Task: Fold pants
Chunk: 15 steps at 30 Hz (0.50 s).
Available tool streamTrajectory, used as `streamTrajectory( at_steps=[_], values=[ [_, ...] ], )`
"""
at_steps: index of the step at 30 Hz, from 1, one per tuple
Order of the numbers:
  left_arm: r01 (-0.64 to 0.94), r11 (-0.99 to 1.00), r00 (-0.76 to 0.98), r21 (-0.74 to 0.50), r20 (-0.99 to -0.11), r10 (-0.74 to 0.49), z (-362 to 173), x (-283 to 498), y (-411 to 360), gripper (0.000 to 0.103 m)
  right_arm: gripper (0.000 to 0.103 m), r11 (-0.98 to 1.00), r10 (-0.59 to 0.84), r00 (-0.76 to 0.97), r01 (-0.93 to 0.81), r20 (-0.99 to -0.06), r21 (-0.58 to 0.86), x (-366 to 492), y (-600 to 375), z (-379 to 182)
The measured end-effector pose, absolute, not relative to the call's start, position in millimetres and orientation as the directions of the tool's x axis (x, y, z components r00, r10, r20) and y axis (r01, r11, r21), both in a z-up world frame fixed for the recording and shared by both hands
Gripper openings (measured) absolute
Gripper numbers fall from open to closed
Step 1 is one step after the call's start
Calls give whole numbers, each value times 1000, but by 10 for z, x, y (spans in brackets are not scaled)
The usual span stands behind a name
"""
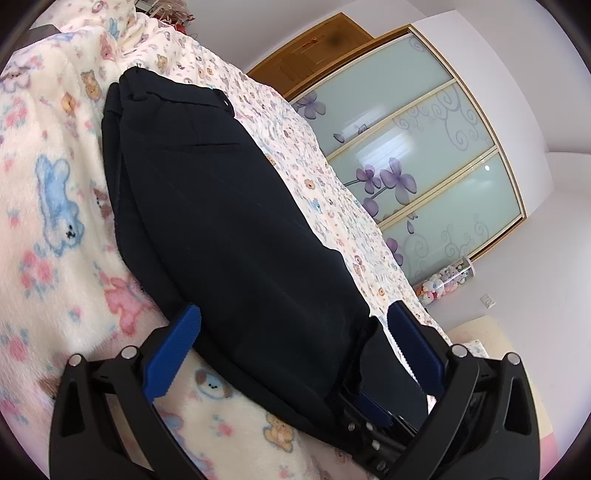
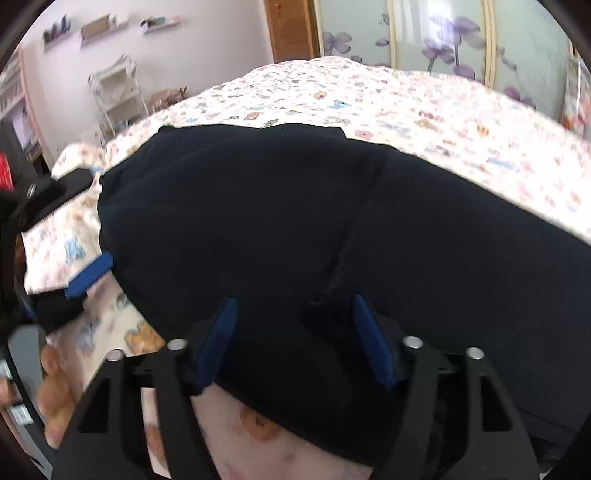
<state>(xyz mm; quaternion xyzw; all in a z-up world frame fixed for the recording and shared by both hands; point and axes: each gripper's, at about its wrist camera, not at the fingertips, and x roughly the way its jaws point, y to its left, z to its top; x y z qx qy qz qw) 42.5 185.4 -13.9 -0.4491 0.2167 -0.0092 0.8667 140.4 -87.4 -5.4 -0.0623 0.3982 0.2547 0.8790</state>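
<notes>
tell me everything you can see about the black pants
The black pants are dark, matte, soft-looking fabric, lying flat in a long folded shape on a fleecy blanket printed with bears, across a bed. A seam runs along them, and a stitched band shows at the far end. The near end lies between the wide-open fingers of the left gripper. In the right wrist view the right gripper stands open around a bunched edge of the cloth, its pads not pressing it.

A fleece blanket [image 1: 48, 192] with bear prints covers the bed [image 2: 424, 107]. A wardrobe [image 1: 424, 147] with frosted, flower-patterned doors stands beyond it. Plush toys [image 1: 441, 284] lie at its base. Wall shelves [image 2: 107, 26] hang above a white rack [image 2: 118, 92].
</notes>
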Motion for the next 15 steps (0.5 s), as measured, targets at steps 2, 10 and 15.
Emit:
streamTrajectory(
  at_steps=[2,10,15],
  values=[
    [-177,594,906,-785,-365,-213,-136,422,1860,101,68,850,451,569,-509,-687,136,1343,-946,37],
    [-168,584,907,-794,-357,-224,-122,426,1892,101,70,846,502,510,-459,-698,273,1470,-1021,-101],
    [-142,579,918,-803,-326,-226,-93,389,1960,101,72,828,542,455,-432,-707,357,1573,-1074,-208]
  ],
)
